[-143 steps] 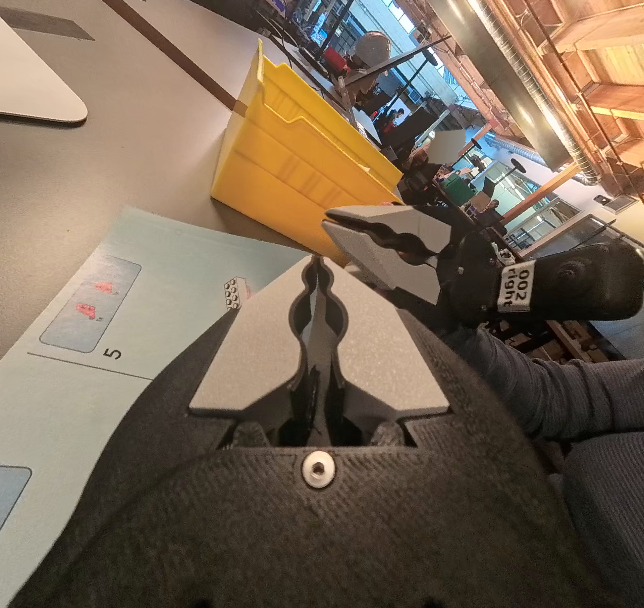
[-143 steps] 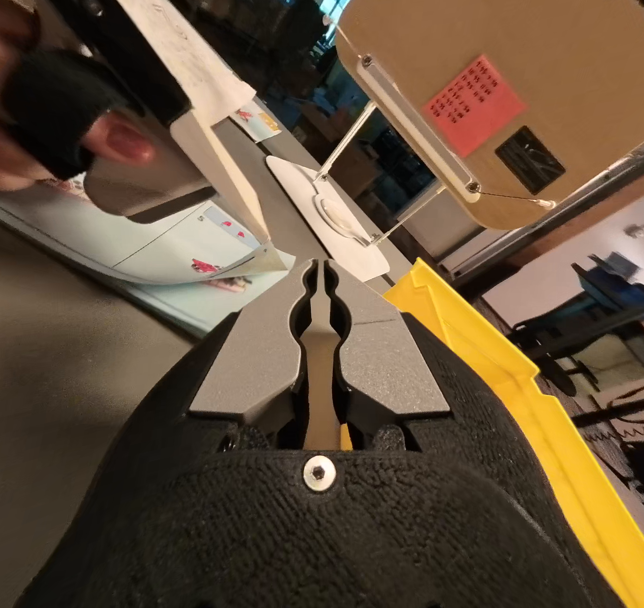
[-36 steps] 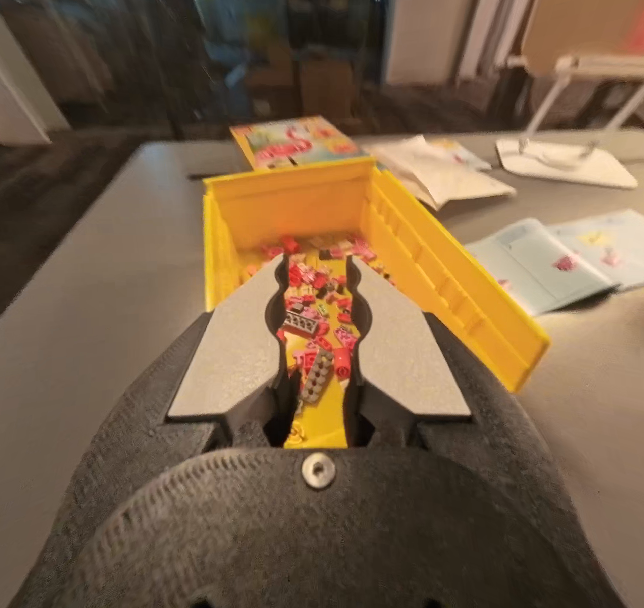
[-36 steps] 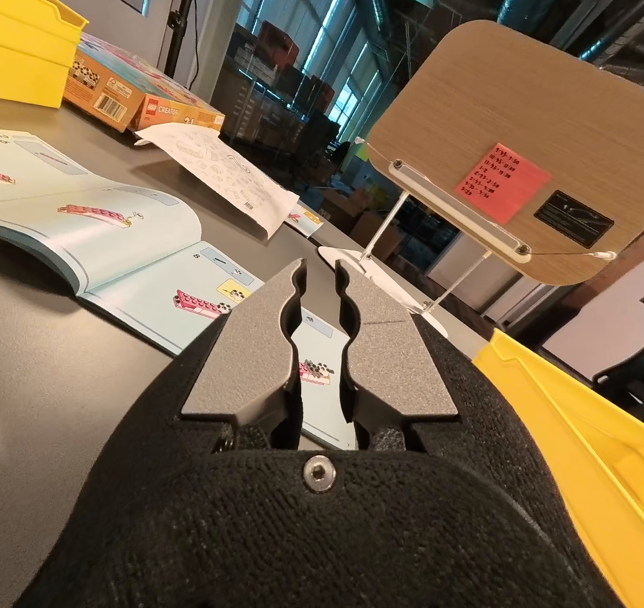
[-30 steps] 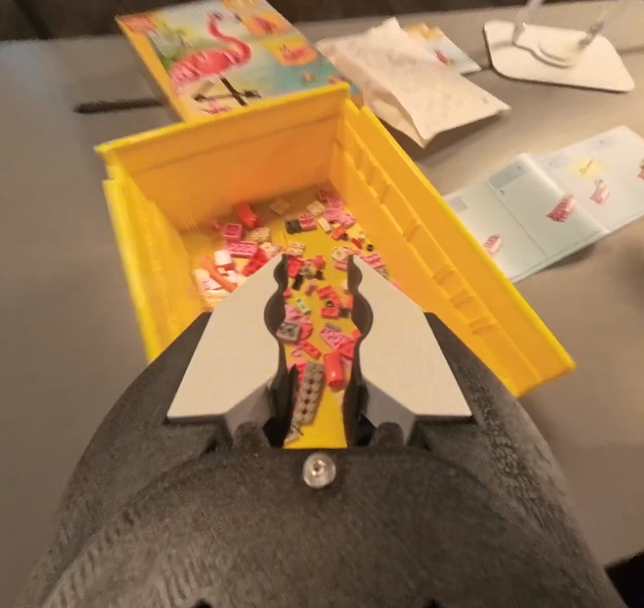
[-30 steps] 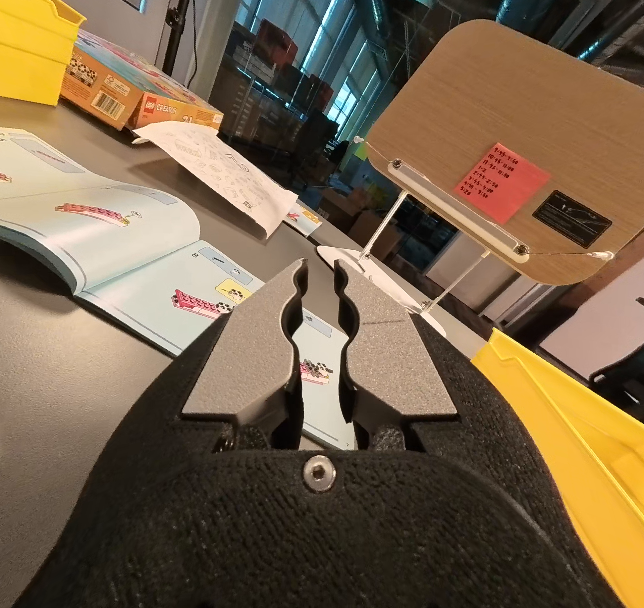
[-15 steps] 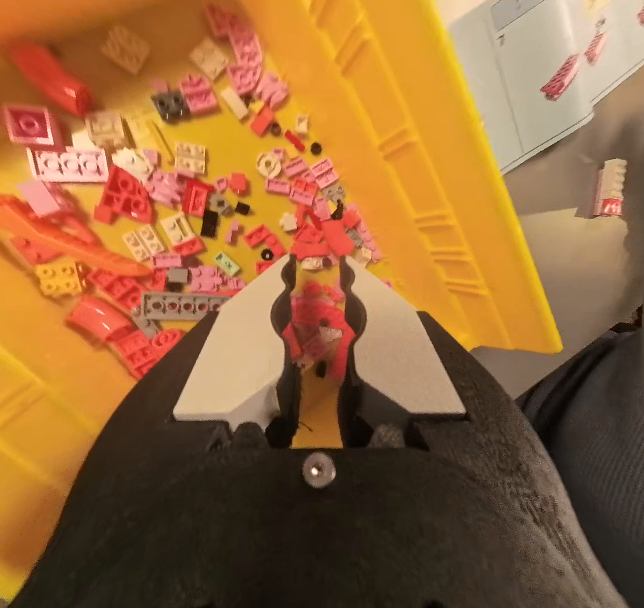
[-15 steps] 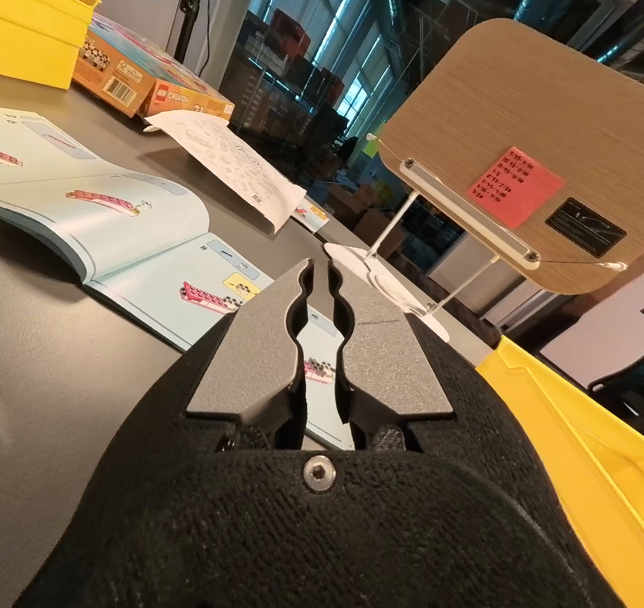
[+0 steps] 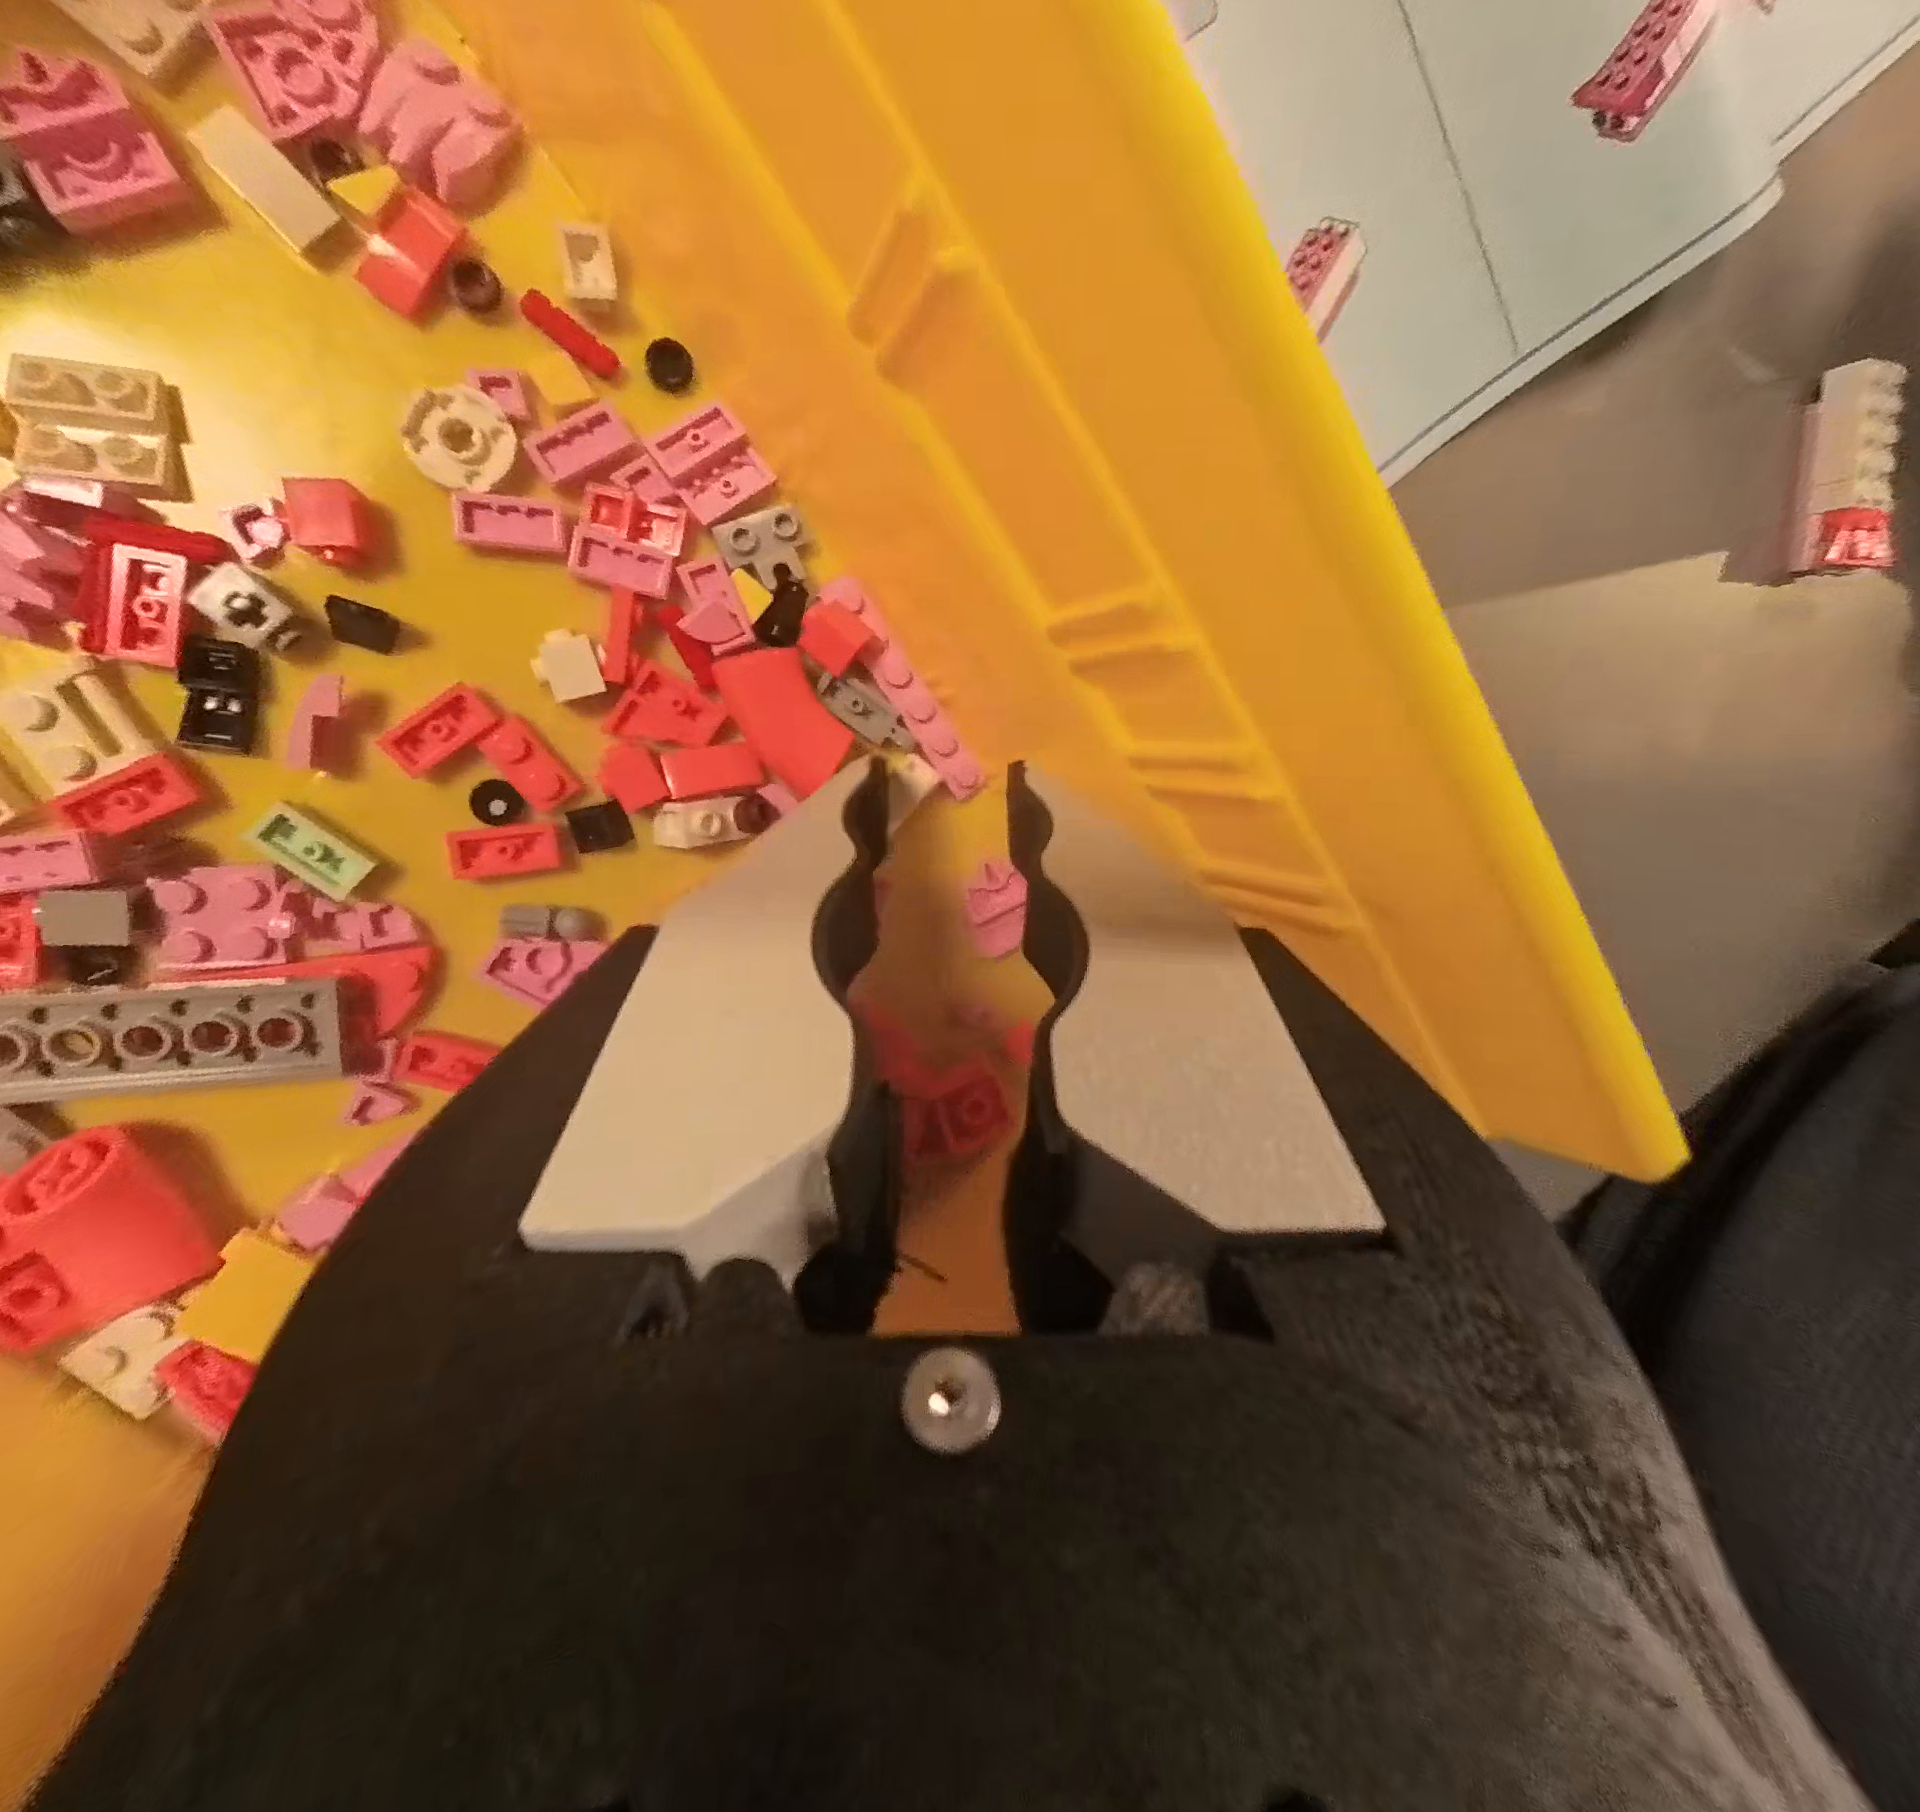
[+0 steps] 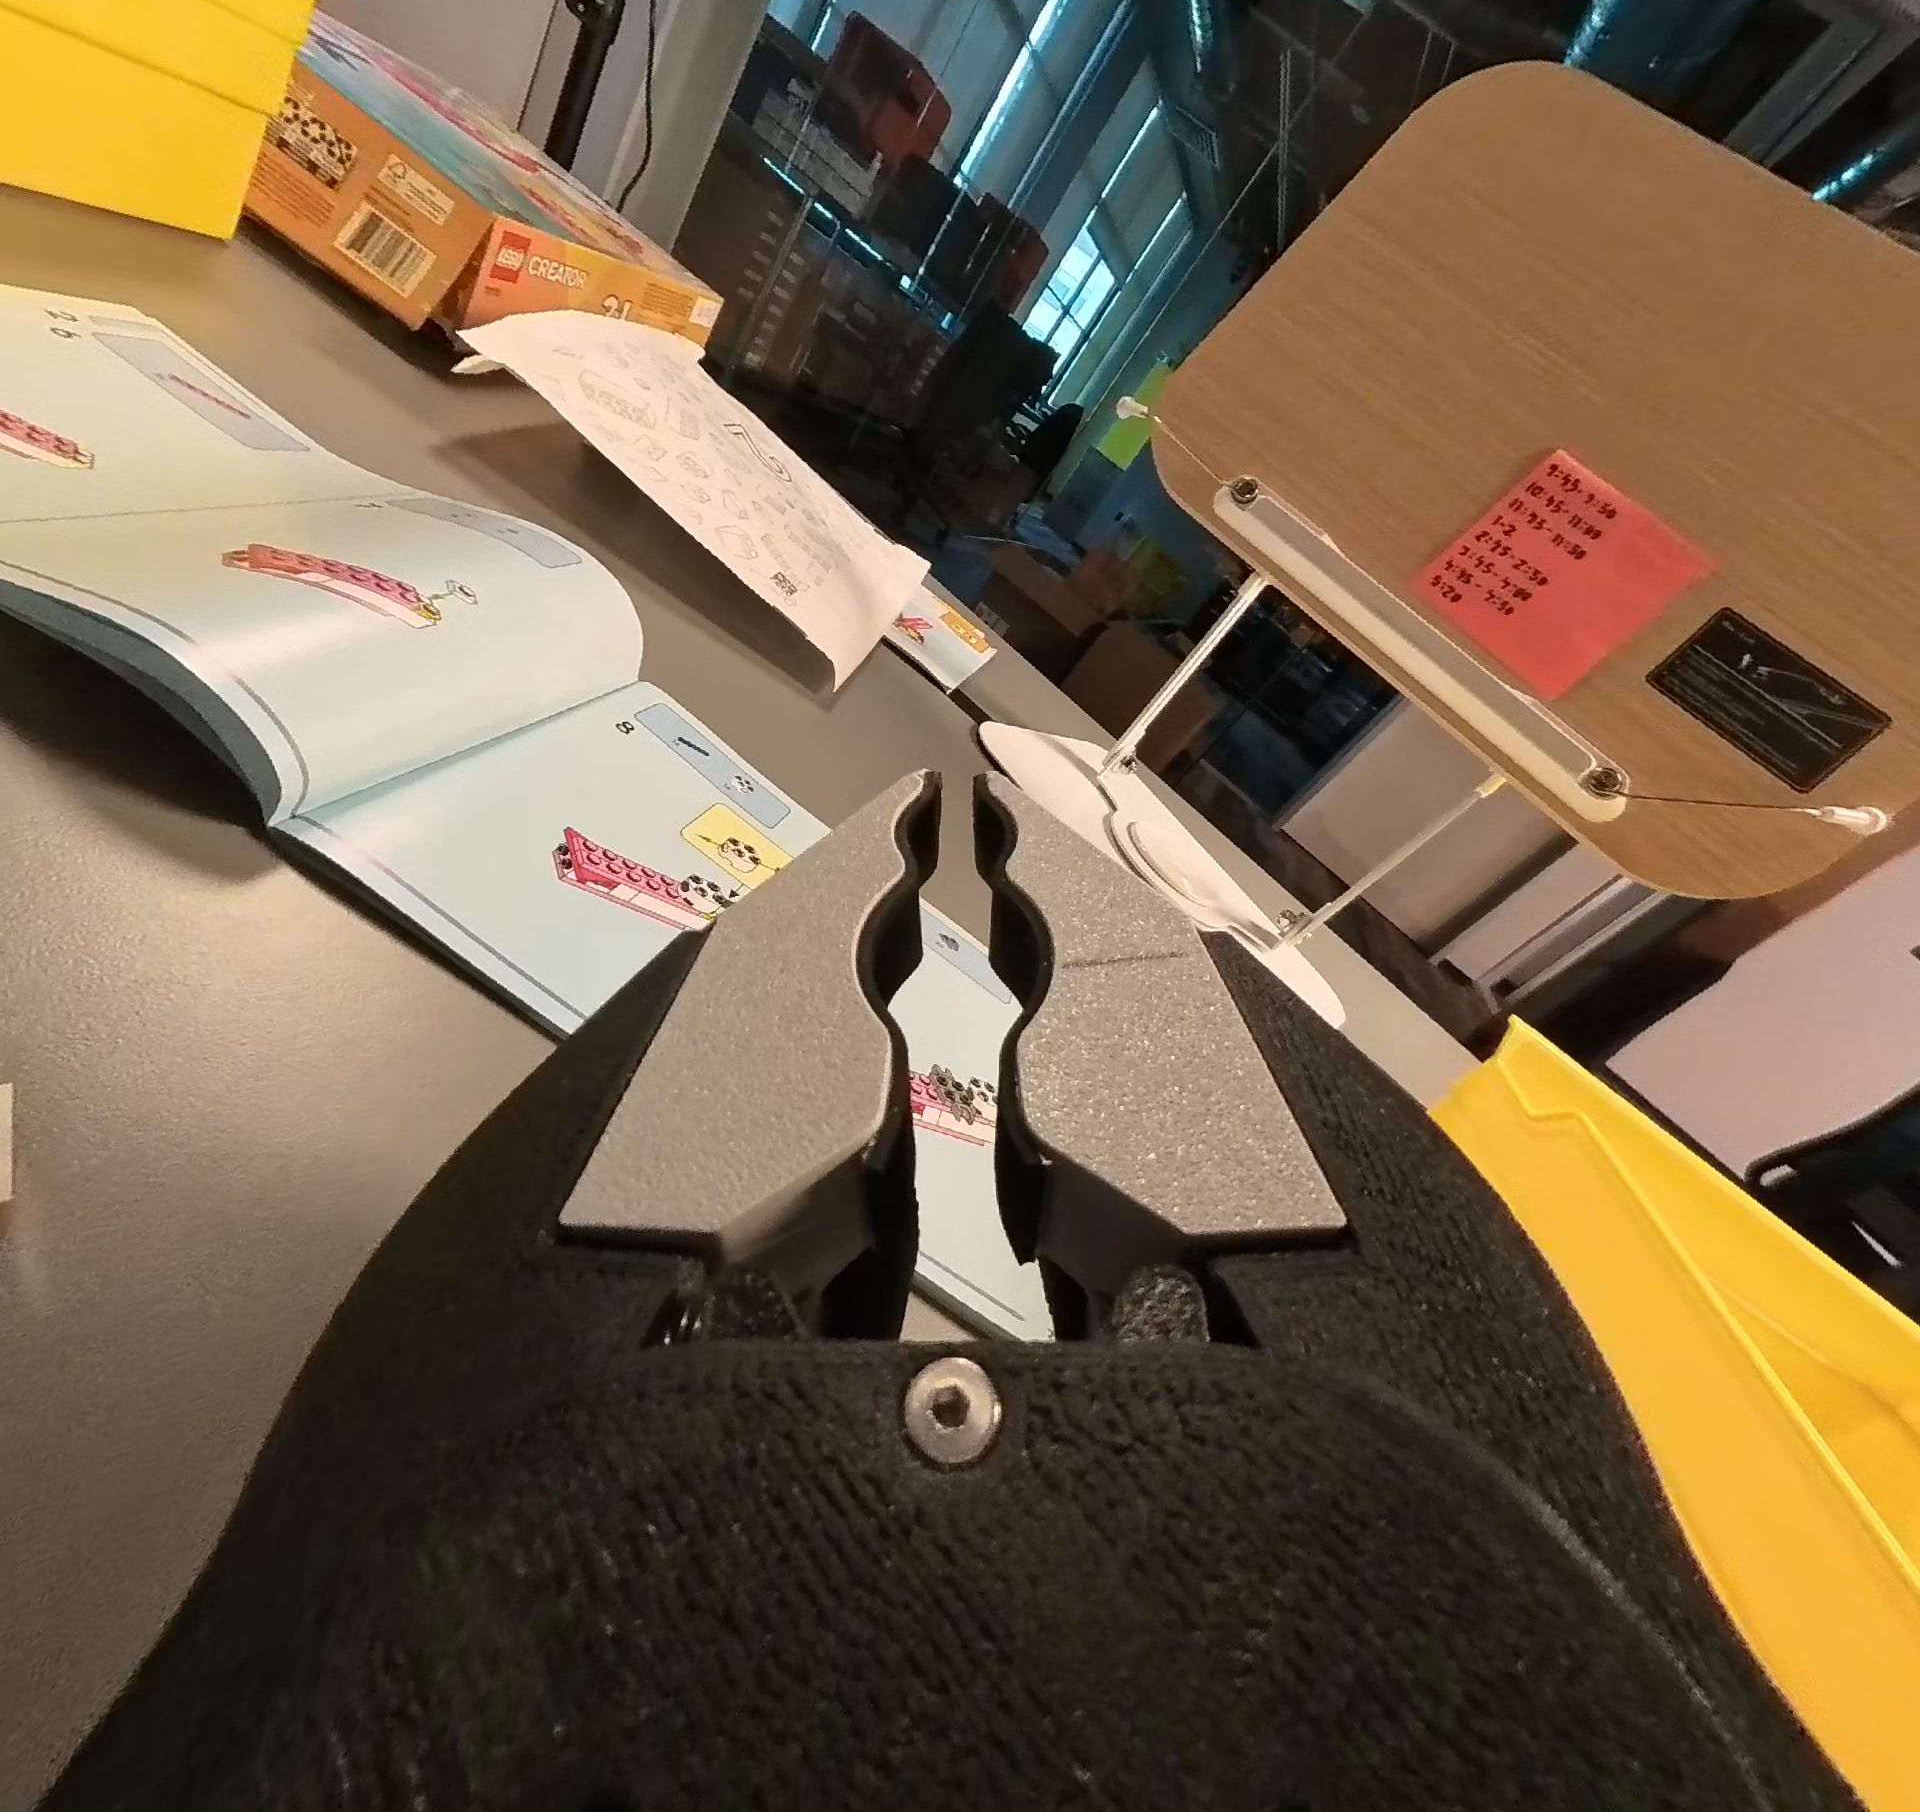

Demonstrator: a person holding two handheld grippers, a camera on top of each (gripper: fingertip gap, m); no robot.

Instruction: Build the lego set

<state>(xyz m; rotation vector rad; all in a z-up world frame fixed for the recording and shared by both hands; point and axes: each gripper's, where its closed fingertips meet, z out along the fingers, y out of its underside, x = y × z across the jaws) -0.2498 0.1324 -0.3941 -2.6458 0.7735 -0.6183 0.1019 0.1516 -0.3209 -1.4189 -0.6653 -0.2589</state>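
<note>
Down into the yellow bin (image 9: 1226, 536) dipped the left gripper (image 9: 943, 775), fingers apart over loose bricks (image 9: 644, 723); right gripper (image 10: 957, 783) idled, nearly closed, empty.

Yellow bin (image 9: 1195, 412). Bricks (image 9: 499, 723) inside: pink, red, tan, black, grey, one green. Desk (image 10: 208, 1035) grey. Booklet (image 10: 436, 702) pale blue with pink brick drawings. Box (image 10: 468, 235) orange. Board (image 10: 1558, 391) light brown wood grain, red note (image 10: 1558, 578). Fingers (image 10: 790, 1014) grey, speckled.
</note>
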